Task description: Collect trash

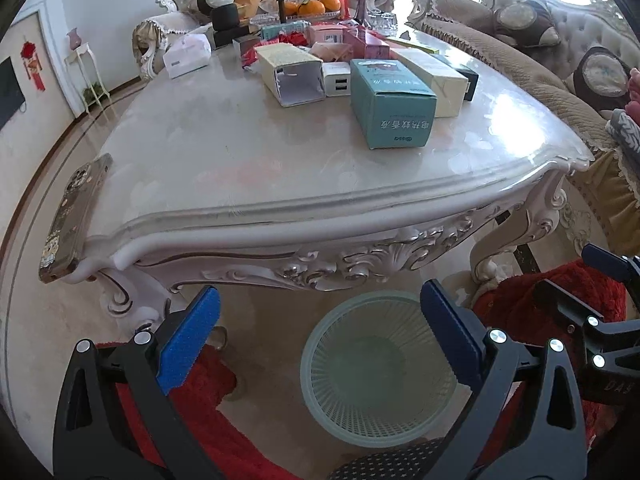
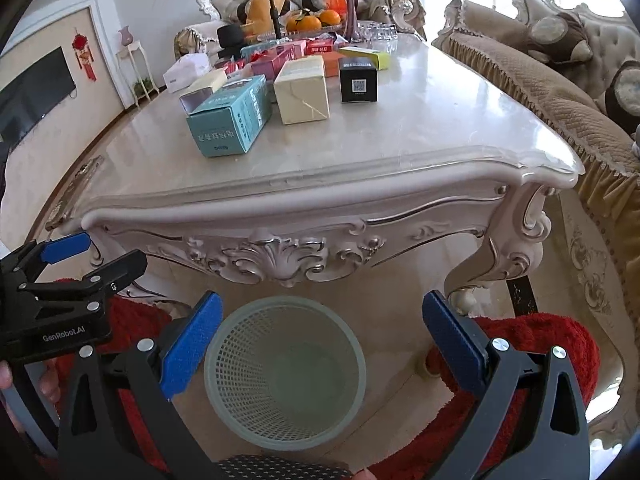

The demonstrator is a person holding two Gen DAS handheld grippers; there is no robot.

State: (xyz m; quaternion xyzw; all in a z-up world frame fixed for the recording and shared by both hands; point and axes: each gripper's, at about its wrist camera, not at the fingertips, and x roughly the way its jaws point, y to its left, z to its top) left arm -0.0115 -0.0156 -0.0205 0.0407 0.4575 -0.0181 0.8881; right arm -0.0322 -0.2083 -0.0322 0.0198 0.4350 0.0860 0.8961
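Observation:
Empty boxes lie on the marble coffee table (image 1: 240,168): a teal box (image 1: 390,104) nearest, an open cream box (image 1: 294,76), a pale yellow box (image 1: 434,76) and a black box (image 2: 358,79). In the right wrist view the teal box (image 2: 230,120) and the pale yellow box (image 2: 302,92) sit mid-table. A pale green mesh wastebasket (image 1: 380,364) stands empty on the floor below the table's front edge; it also shows in the right wrist view (image 2: 285,372). My left gripper (image 1: 320,308) is open and empty above the basket. My right gripper (image 2: 322,320) is open and empty over it.
A phone (image 1: 76,216) lies on the table's near left corner. Oranges (image 1: 312,6), pink boxes, a tissue box (image 1: 188,54) and glasses crowd the far end. Sofas run along the right and back. A red rug (image 2: 532,356) covers the floor by the basket.

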